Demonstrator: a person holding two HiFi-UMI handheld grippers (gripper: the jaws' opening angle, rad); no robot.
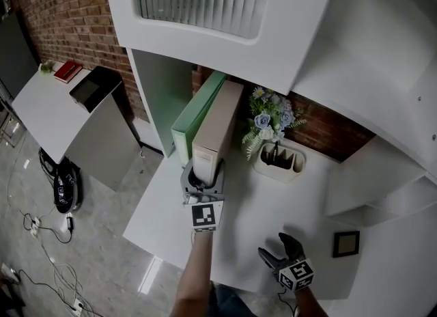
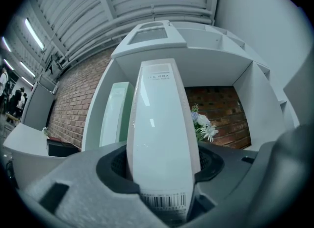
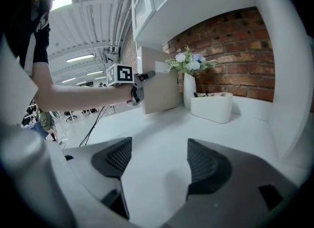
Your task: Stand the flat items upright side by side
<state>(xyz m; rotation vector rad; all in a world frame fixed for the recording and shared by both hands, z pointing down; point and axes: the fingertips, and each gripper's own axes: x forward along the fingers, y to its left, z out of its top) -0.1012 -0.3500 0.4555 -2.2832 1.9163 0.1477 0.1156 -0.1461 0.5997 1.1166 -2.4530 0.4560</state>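
Note:
A flat beige box (image 1: 217, 128) stands upright on the white desk (image 1: 246, 220), in the niche under the cabinet. Just to its left a flat green box (image 1: 198, 114) stands upright too, side by side with it. My left gripper (image 1: 203, 175) is shut on the beige box's near edge; in the left gripper view the box (image 2: 162, 138) fills the space between the jaws, with the green box (image 2: 117, 114) behind on the left. My right gripper (image 1: 276, 251) hovers open over the desk's front, nothing between its jaws (image 3: 159, 165). The right gripper view shows the beige box (image 3: 159, 87) held by the left gripper (image 3: 139, 90).
A vase of flowers (image 1: 272, 121) and a white desk organiser (image 1: 280, 162) stand right of the boxes against the brick wall. A small dark framed square (image 1: 346, 243) lies at the desk's right. A side cabinet (image 1: 61, 114) with a red book (image 1: 68, 71) stands left; cables lie on the floor.

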